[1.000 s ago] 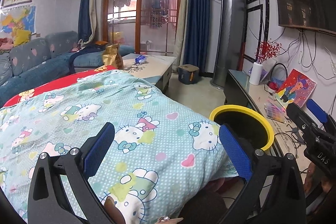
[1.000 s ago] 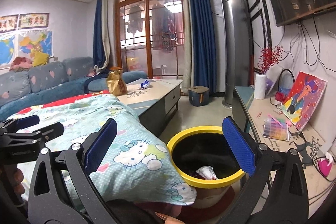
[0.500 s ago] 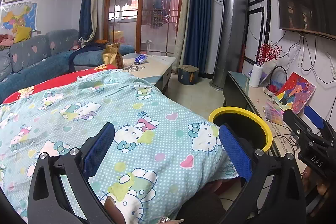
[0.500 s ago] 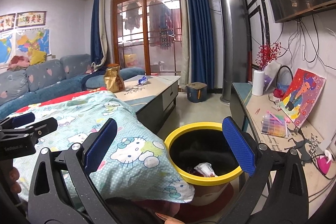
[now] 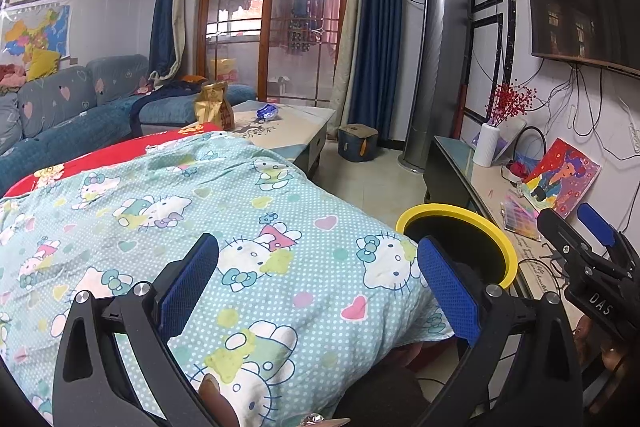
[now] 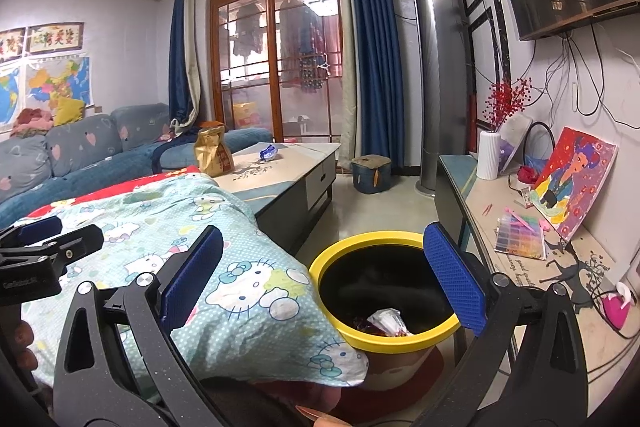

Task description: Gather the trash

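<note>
A yellow-rimmed black bin point(image 6: 384, 291) stands on the floor beside the blanket, with crumpled white trash point(image 6: 386, 321) and wrappers at its bottom. My right gripper point(image 6: 320, 279) hangs open over the bin's near side, empty. My left gripper point(image 5: 318, 287) is open above the cartoon-cat blanket point(image 5: 200, 227), holding nothing; the bin point(image 5: 456, 239) shows to its right. On the coffee table point(image 6: 288, 167) lie a blue wrapper point(image 6: 268, 153) and a gold snack bag point(image 6: 214, 155). In the left wrist view they appear as the wrapper point(image 5: 267, 112) and bag point(image 5: 214, 105).
A low TV cabinet point(image 6: 520, 239) on the right carries a white vase point(image 6: 489, 155), a painting point(image 6: 572, 183) and a bead box. A blue sofa point(image 6: 80, 155) runs along the left. A small stool point(image 6: 370, 174) and a tall tower fan point(image 6: 434, 79) stand on the tiled floor beyond.
Both grippers have drifted slightly; the views shifted a little, and the bin sits a bit further left in the right wrist view. Both stay open and empty.
</note>
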`<state>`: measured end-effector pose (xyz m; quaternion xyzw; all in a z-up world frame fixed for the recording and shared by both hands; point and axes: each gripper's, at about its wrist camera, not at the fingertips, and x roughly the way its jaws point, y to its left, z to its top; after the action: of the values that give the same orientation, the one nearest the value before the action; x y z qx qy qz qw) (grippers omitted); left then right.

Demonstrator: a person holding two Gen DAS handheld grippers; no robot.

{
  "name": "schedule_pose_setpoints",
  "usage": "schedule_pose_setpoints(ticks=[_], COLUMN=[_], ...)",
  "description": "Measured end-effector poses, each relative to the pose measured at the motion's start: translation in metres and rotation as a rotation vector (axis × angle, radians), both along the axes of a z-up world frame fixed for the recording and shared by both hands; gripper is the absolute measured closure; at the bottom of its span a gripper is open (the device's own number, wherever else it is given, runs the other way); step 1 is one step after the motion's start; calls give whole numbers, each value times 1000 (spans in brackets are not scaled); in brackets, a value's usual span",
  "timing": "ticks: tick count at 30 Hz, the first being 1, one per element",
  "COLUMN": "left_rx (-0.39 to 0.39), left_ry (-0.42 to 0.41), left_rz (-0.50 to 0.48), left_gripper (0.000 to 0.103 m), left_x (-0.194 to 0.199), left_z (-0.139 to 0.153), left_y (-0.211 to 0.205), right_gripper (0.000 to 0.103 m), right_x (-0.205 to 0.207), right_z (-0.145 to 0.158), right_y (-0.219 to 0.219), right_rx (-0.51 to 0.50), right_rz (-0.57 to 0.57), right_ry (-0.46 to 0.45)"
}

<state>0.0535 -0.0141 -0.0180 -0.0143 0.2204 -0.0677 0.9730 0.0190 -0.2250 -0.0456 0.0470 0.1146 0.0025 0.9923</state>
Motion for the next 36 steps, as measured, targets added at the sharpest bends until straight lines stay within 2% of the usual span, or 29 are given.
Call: schedule_pose_setpoints(ticks=[16,29,33,35,36], left_rx=[-7,2,-63,-87,-100], left_ry=[4,19,74,109,135], left_rz=[-3,33,51,96,149], left_gripper=[6,6,6,6,6], left_x=[-1,1,4,6,6], left_z=[1,0,-3,-6,-9], left_y=[-1,-2,18,37,57], right_gripper=[11,11,11,11,11], right_x=[0,2,9,18,23], right_z=[1,1,7,15,19], right_y=[0,0,2,12,19], right_rx=[0,-3,0,-5,-2], right_rz=[1,6,38,84,115], right_ry=[1,2,0,-4,-4])
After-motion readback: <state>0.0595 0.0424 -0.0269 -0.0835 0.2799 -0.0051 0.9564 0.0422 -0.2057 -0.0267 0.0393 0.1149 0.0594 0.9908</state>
